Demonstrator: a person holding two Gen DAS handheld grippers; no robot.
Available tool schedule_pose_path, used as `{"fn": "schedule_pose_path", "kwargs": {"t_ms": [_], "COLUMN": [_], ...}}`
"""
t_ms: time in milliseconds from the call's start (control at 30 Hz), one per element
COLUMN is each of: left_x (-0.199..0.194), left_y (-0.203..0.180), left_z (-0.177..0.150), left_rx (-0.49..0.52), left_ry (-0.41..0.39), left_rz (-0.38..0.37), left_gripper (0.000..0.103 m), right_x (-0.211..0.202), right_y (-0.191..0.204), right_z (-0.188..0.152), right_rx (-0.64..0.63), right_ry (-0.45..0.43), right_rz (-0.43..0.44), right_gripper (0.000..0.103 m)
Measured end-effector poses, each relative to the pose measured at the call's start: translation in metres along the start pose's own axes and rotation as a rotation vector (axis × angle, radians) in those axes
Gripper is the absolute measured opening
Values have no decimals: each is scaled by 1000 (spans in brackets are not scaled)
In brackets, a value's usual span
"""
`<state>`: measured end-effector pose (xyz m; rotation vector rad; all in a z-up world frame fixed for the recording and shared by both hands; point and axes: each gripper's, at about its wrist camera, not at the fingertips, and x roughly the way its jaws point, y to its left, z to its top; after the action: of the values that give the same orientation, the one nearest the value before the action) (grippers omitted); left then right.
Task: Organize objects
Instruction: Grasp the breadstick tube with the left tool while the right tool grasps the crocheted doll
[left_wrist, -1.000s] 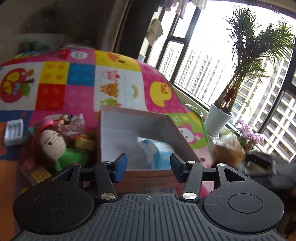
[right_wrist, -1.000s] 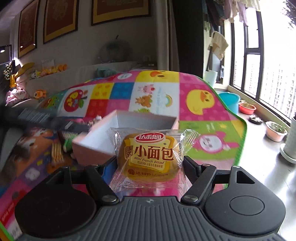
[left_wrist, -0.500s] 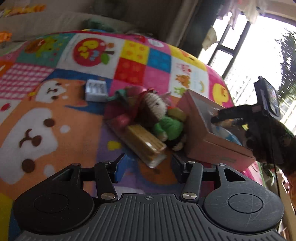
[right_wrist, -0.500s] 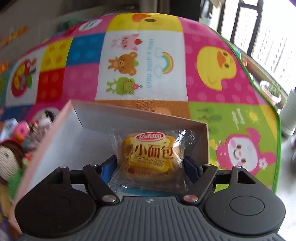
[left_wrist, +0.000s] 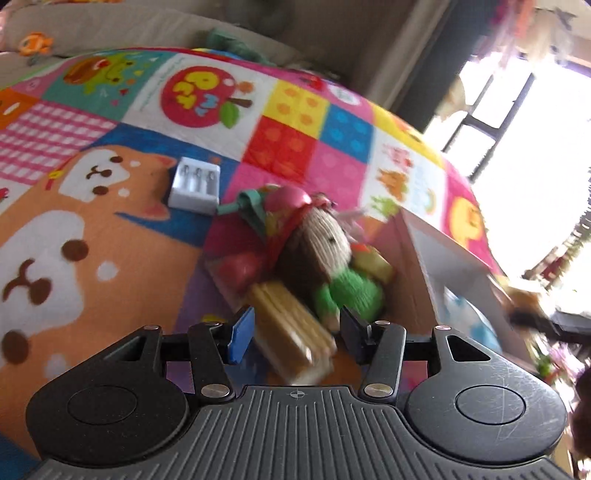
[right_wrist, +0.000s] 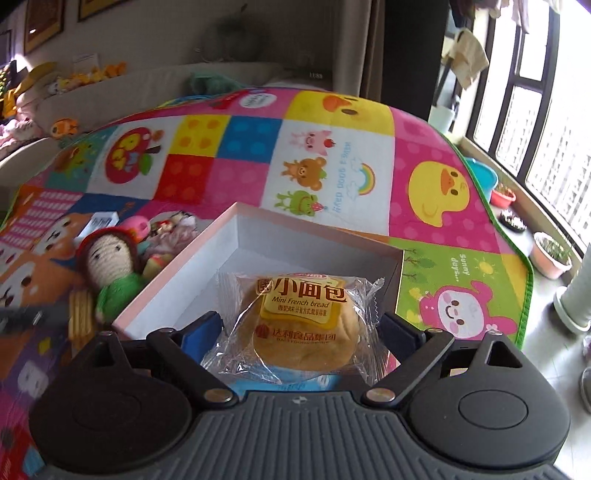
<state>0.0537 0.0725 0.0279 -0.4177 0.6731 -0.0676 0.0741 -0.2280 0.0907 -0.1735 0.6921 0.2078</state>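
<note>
My right gripper (right_wrist: 301, 330) has just been opening its jaws around the clear-wrapped round bread bun (right_wrist: 303, 325), pads clear, bun lying inside the pink-walled cardboard box (right_wrist: 192, 273). My left gripper (left_wrist: 297, 330) is hovering half-open over the yellow wafer pack (left_wrist: 291, 325), knitted doll (left_wrist: 332, 258) at twelve o'clock.

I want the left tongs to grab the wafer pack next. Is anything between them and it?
Nothing visible blocks it. The yellow wafer biscuit pack lies on the mat right ahead of the left tongs, its near end between the open pads. The crocheted doll in green lies against its far right side, so it may get nudged.
</note>
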Motion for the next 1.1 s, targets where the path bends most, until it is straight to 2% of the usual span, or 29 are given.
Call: {"fn": "schedule_pose_path", "kwargs": {"t_ms": [133,267,333,400,467,533,567,633,700,767,800,933,1067,1100], "left_x": [25,29,26,20,12,7,3,-5,-11,-16,-16,-2,1,-4], "left_y": [-18,-21,-16,-10,-2,9,13,18,23,26,25,12,19,22], "left_z": [2,-1,-1,0,-2,-5,-8,-12,-10,-6,-5,-5,-6,-7], "left_rx": [99,149,155,178,219,262,296,340,301,238,234,316,326,332], "left_ry": [2,7,11,14,20,54,42,41,46,41,32,-6,13,16], "left_rz": [122,161,162,180,201,227,221,233,204,120,106,192,197,194], "left_gripper": [55,56,58,58,56,53,49,49,44,45,45,46,42,37], "right_x": [-2,25,55,90,103,100,94,79,64,52,47,33,33,35], "right_y": [-1,-20,-27,-35,-43,-49,-50,-49,-38,-20,-11,40,102,117], "right_z": [2,34,49,58,62,60,58,56,55,57,58,61,52,48], "right_rx": [-27,68,114,147,182,198,208,214,162,109,92,6,-156,-202], "right_ry": [-54,-51,5,122,154,137,121,88,52,26,16,-20,-36,-33], "right_rz": [-15,2,-16,-30,-51,-27,-26,-28,-20,-6,16,128,188,196], "right_gripper": [93,92,93,96,99,103,103,103,103,103,103,103,103,103]}}
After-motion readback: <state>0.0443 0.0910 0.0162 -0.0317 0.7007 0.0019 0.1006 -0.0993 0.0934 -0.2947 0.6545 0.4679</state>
